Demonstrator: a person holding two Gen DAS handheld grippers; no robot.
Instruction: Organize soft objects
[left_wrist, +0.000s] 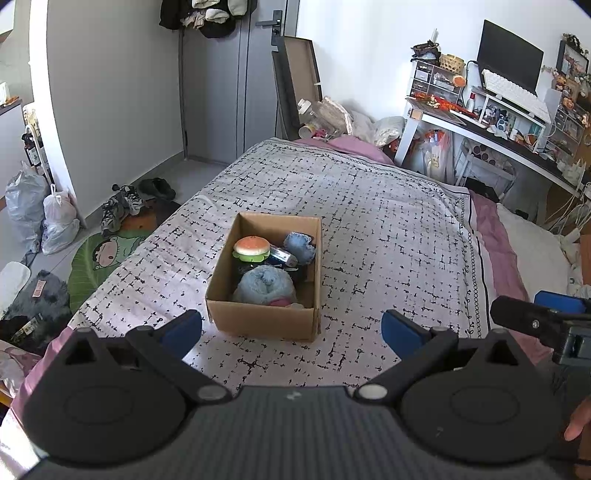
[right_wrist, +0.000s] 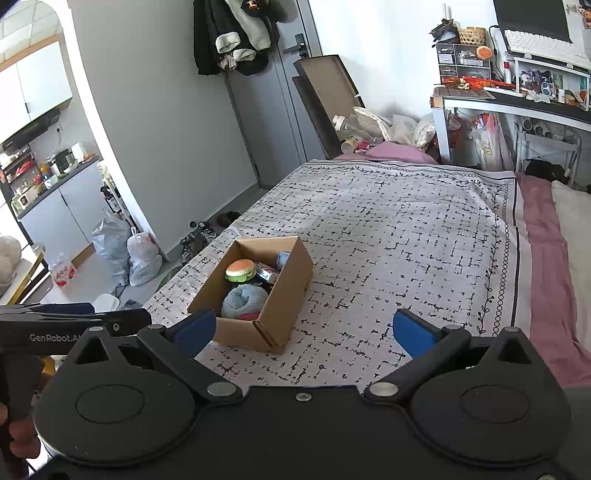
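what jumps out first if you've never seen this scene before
An open cardboard box sits on the patterned bedspread, holding a burger-shaped toy at the back and a blue plush at the front. Both grippers, left and right, hang open and empty.

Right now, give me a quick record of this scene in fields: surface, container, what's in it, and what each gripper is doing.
surface: bed with patterned cover
container: open cardboard box, standing on the cover
contents: burger plush, large blue plush, small blue plush, a dark item between them, unclear
loose toys on the cover: none visible
left gripper: open, empty, pointing at the box from the near side
right gripper: open, empty, box ahead and slightly left
contact with box: none
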